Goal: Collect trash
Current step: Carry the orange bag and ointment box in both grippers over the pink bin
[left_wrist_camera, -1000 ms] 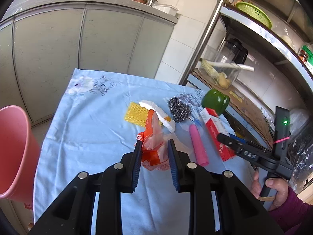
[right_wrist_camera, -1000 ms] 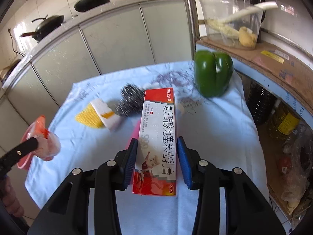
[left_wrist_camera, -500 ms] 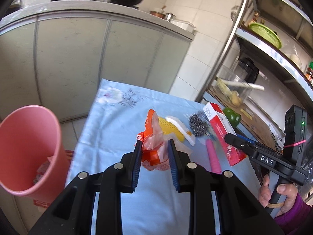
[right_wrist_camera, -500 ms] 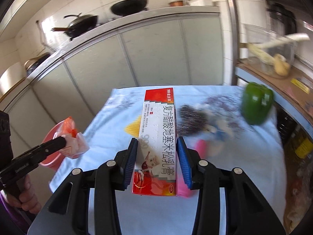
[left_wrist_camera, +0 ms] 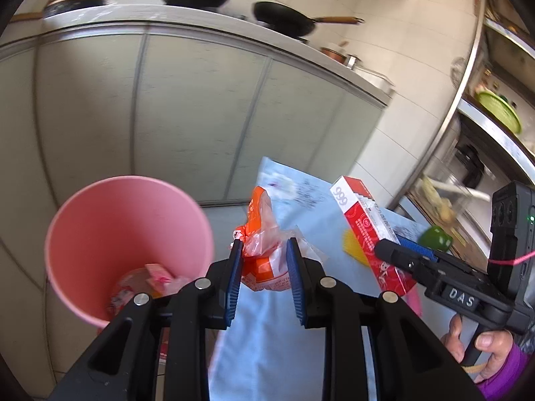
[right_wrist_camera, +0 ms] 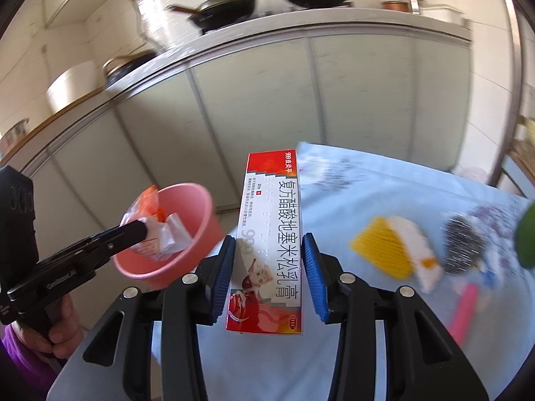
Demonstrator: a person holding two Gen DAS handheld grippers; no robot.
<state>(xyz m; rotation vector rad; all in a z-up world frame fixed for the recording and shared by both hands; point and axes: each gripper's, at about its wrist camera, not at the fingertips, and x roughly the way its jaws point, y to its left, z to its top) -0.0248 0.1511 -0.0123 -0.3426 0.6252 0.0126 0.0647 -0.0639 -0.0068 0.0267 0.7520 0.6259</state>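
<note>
My left gripper (left_wrist_camera: 262, 250) is shut on a crumpled orange and clear plastic wrapper (left_wrist_camera: 264, 247), held in the air near the table's left edge, just right of the pink bin (left_wrist_camera: 110, 224). The bin stands on the floor and holds some scraps. In the right wrist view the wrapper (right_wrist_camera: 157, 227) hangs over the bin (right_wrist_camera: 197, 207). My right gripper (right_wrist_camera: 267, 254) is shut on a long red and white ointment box (right_wrist_camera: 272, 234), lifted above the blue tablecloth (right_wrist_camera: 367, 193). That box (left_wrist_camera: 364, 227) also shows at the right of the left wrist view.
On the cloth lie a yellow and white sponge (right_wrist_camera: 394, 247), a steel scourer (right_wrist_camera: 463, 244), a pink stick (right_wrist_camera: 464, 307) and a green pepper (left_wrist_camera: 434, 239). Grey cabinets (left_wrist_camera: 187, 113) with pans on top stand behind. A metal shelf rack (left_wrist_camera: 468, 77) rises at the right.
Both grippers have swung left with their loads, away from the table's middle toward the pink bin. The bin now fills more of the left wrist view, and the pepper has slid to the right edge.
</note>
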